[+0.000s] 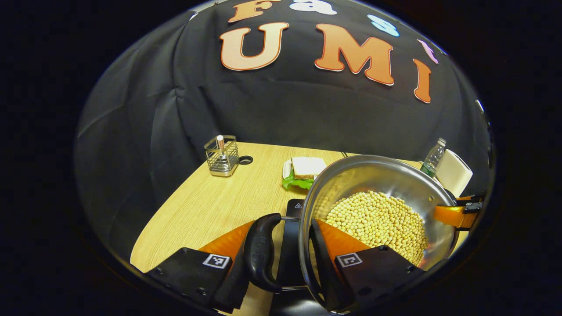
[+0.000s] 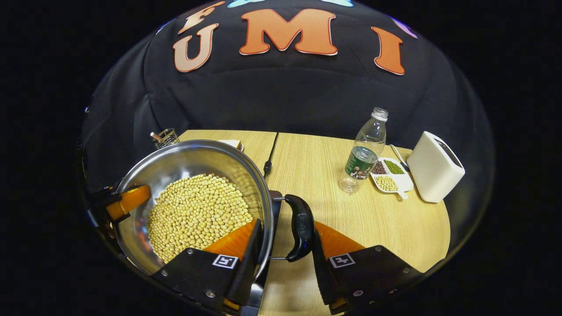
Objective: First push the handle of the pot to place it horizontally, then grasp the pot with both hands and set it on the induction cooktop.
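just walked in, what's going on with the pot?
A person is gripping the steel pot of soybeans from both sides. The left gripper straddles one black side handle and the rim; the right gripper does the same at the opposite handle. A dark slab under the pot looks like the induction cooktop. Whether the pot rests on it or hangs above, I can't tell.

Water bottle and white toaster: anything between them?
Yes: in the right gripper view a divided dish of beans lies between the water bottle and the toaster.
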{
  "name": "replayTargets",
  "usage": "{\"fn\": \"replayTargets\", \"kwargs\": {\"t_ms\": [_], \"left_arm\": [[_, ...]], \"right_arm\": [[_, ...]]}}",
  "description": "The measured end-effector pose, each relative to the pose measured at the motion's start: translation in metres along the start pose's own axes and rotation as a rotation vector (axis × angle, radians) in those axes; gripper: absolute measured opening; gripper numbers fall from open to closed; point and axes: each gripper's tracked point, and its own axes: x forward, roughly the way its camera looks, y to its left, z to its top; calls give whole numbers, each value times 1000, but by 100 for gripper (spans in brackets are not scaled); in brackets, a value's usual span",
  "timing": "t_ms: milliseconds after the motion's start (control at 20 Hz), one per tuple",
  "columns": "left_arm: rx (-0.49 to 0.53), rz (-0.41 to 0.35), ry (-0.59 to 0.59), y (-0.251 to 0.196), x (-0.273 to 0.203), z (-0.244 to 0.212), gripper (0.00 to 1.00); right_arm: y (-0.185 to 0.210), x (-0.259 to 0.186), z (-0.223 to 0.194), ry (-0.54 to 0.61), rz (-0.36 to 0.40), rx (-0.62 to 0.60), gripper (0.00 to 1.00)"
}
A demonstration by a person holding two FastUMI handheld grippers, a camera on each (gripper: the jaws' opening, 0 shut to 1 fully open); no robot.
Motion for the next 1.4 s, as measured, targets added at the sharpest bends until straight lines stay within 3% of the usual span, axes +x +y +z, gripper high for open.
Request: {"fn": "replayTargets", "kwargs": {"t_ms": [50, 150, 300, 350, 700, 800, 950, 1050, 1100, 1150, 1400], "left_arm": [[1, 0, 4, 1, 2, -1, 77], [-1, 0, 9, 3, 5, -5, 71], [-8, -7, 10, 4, 11, -9, 74], [-9, -8, 13, 5, 12, -10, 70], [13, -11, 13, 5, 19, -10, 77], [23, -14, 12, 5, 21, -10, 71], [39, 31, 24, 13, 26, -9, 81], [59, 47, -5, 15, 20, 0, 84], [72, 56, -31, 16, 16, 9, 84], [90, 74, -79, 18, 10, 26, 84], [152, 141, -362, 16, -58, 112, 79]], "right_arm": [[0, 2, -3, 4, 0, -2, 61], [3, 6, -6, 11, 1, 1, 61], [3, 9, -10, 19, 0, 3, 61], [4, 10, -11, 21, 1, 2, 61], [5, 16, -16, 35, -9, 19, 61], [2, 15, -17, 38, -8, 34, 57], [10, 13, -9, 14, 33, 52, 65], [11, 5, 1, -17, 72, 68, 69], [9, -1, 13, -57, 79, 77, 63], [6, -10, 25, -97, 84, 83, 70], [-21, -66, 72, -289, 62, 66, 71]]}}
